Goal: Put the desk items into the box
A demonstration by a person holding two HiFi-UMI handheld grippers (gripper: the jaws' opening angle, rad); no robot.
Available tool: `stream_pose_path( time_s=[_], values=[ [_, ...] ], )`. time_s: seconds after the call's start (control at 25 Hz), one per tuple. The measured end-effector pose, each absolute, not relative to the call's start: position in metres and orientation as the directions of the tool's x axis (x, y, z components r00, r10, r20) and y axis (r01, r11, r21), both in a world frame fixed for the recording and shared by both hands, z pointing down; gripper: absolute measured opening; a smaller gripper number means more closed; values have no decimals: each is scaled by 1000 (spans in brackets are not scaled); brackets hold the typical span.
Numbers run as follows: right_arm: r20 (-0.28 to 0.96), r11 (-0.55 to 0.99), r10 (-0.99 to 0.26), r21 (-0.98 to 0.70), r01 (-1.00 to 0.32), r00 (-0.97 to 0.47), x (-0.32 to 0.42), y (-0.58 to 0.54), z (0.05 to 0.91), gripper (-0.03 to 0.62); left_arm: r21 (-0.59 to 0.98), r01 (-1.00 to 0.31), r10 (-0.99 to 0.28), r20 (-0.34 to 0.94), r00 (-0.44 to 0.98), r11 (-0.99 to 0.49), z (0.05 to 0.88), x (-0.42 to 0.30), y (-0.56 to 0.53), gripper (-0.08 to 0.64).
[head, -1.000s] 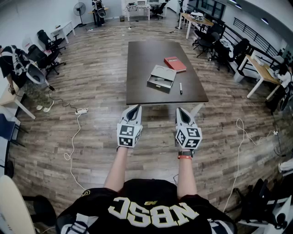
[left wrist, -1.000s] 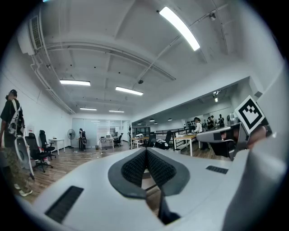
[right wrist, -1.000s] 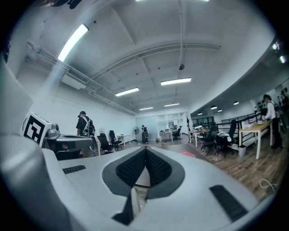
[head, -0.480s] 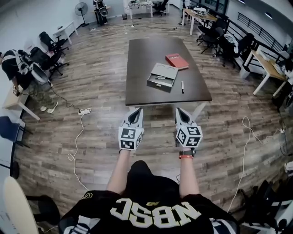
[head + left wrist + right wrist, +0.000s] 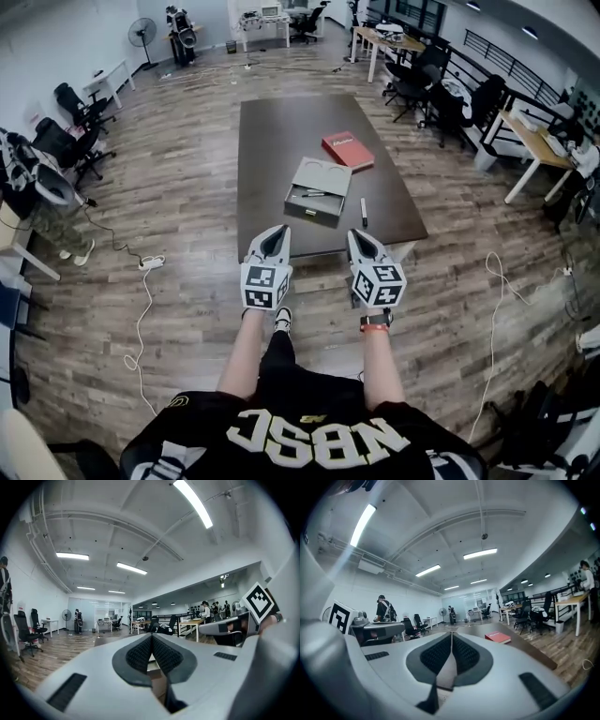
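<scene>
On a dark brown table [image 5: 267, 141] stands an open grey box [image 5: 316, 190] with a pen inside. A red book [image 5: 347, 149] lies just behind it, also visible as the red book [image 5: 498, 638] in the right gripper view. A black marker [image 5: 363, 212] lies to the box's right. My left gripper [image 5: 277, 233] and right gripper [image 5: 356, 236] are held side by side in the air just short of the table's near edge, both shut and empty. The left gripper [image 5: 151, 638] and right gripper [image 5: 451, 635] show pads pressed together.
Wooden floor surrounds the table. Office chairs [image 5: 70, 141] stand at the left, desks and chairs [image 5: 441, 89] at the right. A white cable with a power strip [image 5: 145, 272] runs on the floor left, another cable [image 5: 497, 281] right. People stand far off in both gripper views.
The view has moved closer to the table and shifted; both grippers now reach the table's near edge. Both stay shut, still side by side.
</scene>
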State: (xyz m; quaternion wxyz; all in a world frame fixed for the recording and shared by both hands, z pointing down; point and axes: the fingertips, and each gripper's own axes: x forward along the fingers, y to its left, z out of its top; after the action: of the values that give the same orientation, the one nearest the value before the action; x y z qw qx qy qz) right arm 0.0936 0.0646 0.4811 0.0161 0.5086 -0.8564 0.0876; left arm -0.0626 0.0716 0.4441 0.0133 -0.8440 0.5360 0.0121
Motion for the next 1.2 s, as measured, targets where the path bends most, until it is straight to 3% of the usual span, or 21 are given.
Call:
stream_pose_path(
  time_s=[0.44,0.8,1.2],
  values=[
    [172,353,-911,-144,-925,-374,97,-111,468,12,30,-851,-848,-109,519,-525,402,-66,-129,12],
    [221,243,-936,-150,-958,-272,118,-207,476,14,27,-748,-748,-37,662,-663,421,-28,-229,12],
    [376,170,-900,-164,-972,-221,171,-249,540,25,64,-653,-648,82,757,-755,473,52,-283,12]
  ],
)
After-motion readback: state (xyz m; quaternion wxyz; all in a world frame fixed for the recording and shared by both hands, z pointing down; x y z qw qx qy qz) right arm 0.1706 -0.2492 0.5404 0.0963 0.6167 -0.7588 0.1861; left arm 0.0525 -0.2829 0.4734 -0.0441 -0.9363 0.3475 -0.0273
